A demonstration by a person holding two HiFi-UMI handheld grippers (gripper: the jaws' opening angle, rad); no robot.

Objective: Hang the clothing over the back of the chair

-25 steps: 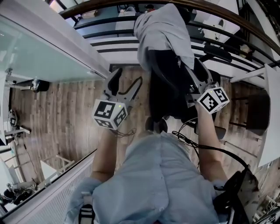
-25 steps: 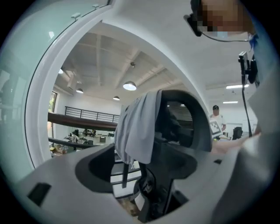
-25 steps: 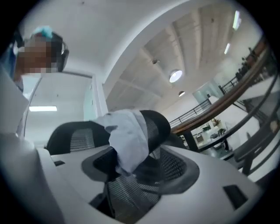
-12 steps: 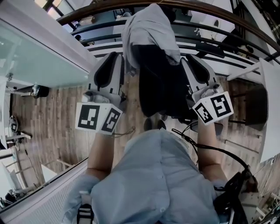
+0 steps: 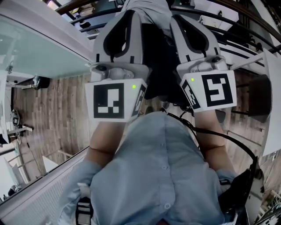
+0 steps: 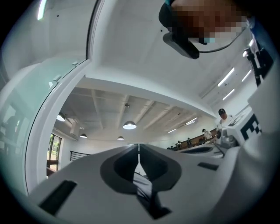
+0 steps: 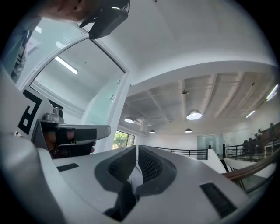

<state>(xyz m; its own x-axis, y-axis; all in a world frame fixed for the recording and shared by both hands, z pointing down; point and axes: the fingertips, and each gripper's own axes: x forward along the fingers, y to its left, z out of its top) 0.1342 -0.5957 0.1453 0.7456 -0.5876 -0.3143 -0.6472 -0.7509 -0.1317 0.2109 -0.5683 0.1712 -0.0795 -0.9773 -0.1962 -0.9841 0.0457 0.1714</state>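
The grey clothing (image 5: pixel 147 5) lies draped over the top of the black chair back (image 5: pixel 157 52), mostly hidden behind my two raised grippers. My left gripper (image 5: pixel 131 14) is held up close to the head camera, left of the chair. My right gripper (image 5: pixel 176 19) is held up to the chair's right. The jaws of both have just been closing and now meet, with nothing held between them. In the left gripper view the left gripper (image 6: pixel 139 146) points up at a ceiling. In the right gripper view the right gripper (image 7: pixel 137 148) does the same.
A glass wall (image 5: pixel 35 48) runs along the left above the wooden floor (image 5: pixel 57 114). A white table edge (image 5: pixel 273 105) and a dark seat (image 5: pixel 257 110) stand at the right. A black cable (image 5: pixel 215 143) trails by my right arm. Dark railings (image 5: pixel 246 26) cross behind the chair.
Both grippers have risen from beside the chair toward the head camera, and their jaws went from wide open to shut. The clothing stays on the chair back.
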